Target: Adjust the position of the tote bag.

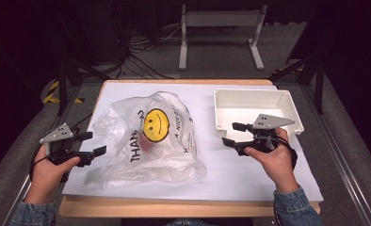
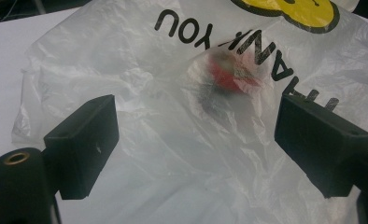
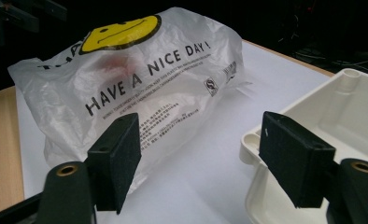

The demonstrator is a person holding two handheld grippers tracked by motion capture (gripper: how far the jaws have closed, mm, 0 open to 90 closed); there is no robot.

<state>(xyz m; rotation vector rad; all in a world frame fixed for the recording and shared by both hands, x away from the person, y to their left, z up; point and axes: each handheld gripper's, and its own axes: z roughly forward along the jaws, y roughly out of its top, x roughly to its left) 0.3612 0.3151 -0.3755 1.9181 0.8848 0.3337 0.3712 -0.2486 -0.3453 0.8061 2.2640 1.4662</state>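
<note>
lies crumpled on the left half of the desk (image 1: 249,174), a clear plastic bag (image 1: 146,141) printed with a yellow smiley face (image 1: 156,125) and black lettering, reaching from near the far edge most of the way to the near edge. holds something red (image 2: 226,74) inside, blurred through the plastic, sitting just below the smiley face toward the middle of the bag; cannot tell what it is. puffed up rather than flat, with its wrinkled left side close to the desk's left edge.

hovers at the left edge of the desk, the left gripper (image 1: 92,143), held in a hand (image 1: 49,172), jaws spread wide and gripping nothing, pointed at the bag's left side; tips just beside the plastic, and cannot tell whether touching. seen through the left gripper view as two black jaws well apart with the bag and the red thing between and beyond them.

sits near the far right corner of the desk, a white tray (image 1: 287,101), upright. held over its near left corner, the right gripper (image 1: 234,134), in the other hand (image 1: 275,160), jaws likewise wide apart and gripping nothing, aimed left toward the bag with bare desk between. shows the tray's corner beside the right jaw in the right gripper view.
</note>
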